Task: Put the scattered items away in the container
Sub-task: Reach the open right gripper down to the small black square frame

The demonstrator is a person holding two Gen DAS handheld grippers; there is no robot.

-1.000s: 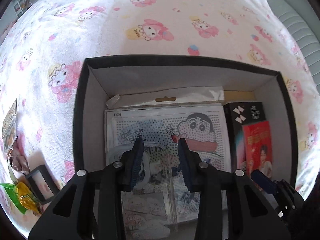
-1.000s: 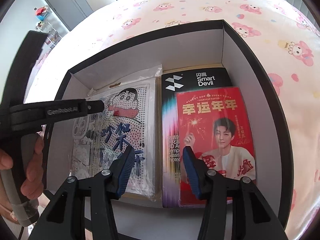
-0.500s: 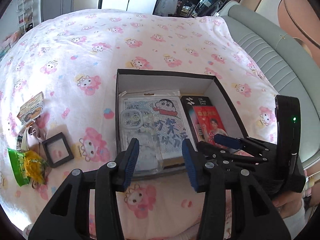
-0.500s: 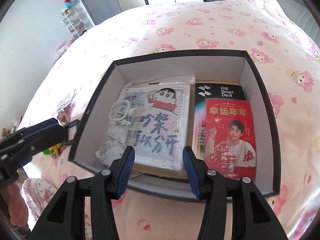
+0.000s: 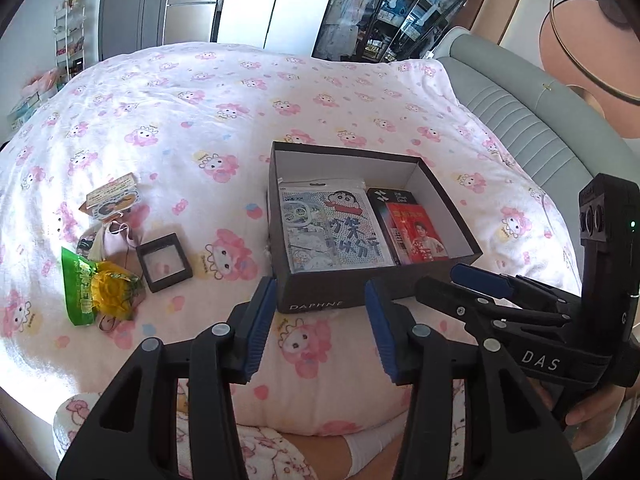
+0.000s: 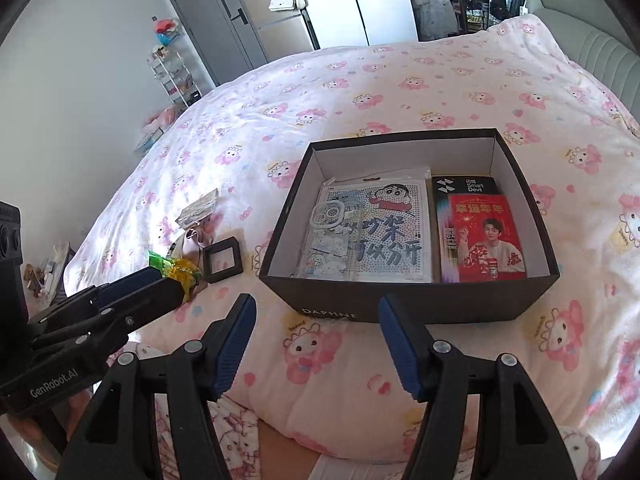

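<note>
Shoebox (image 5: 320,300), black w/ "DAPHNE" on its near wall, sits open on the pink cartoon-print duvet (image 5: 180,120), centre of the left wrist view. Inside, flat on the bottom: clear phone case (image 5: 304,232) at left on top of a dotted cartoon-boy craft sheet (image 5: 352,236), and at right a black Smart Devil pkg (image 5: 386,198) w/ a red portrait card (image 5: 418,232) lying on it. Left gripper (image 5: 316,328) hangs just in front of the box's near wall, jaws opening, nothing between them. Scattered stuff well left of the box: small black frame box (image 5: 164,262), green-yellow snack packet (image 5: 96,288) just beside it, a printed tag card (image 5: 112,198) further back, pale fabric bits between. Right gripper (image 5: 480,280) comes in from the right edge, a hand (image 5: 592,416) on its grip.

Right wrist view: same shoebox (image 6: 440,304) fills the centre-right, contents as above – phone case (image 6: 332,240), craft sheet (image 6: 396,236), Smart Devil pkg (image 6: 466,186), red card (image 6: 486,240). Right gripper (image 6: 318,340) is short of the near wall, jaws opening wide, empty. Left gripper (image 6: 136,280) pokes in from the left, its tip over the snack packet (image 6: 180,272); frame box (image 6: 222,260) just right of that, tag card (image 6: 200,208) behind.
</note>
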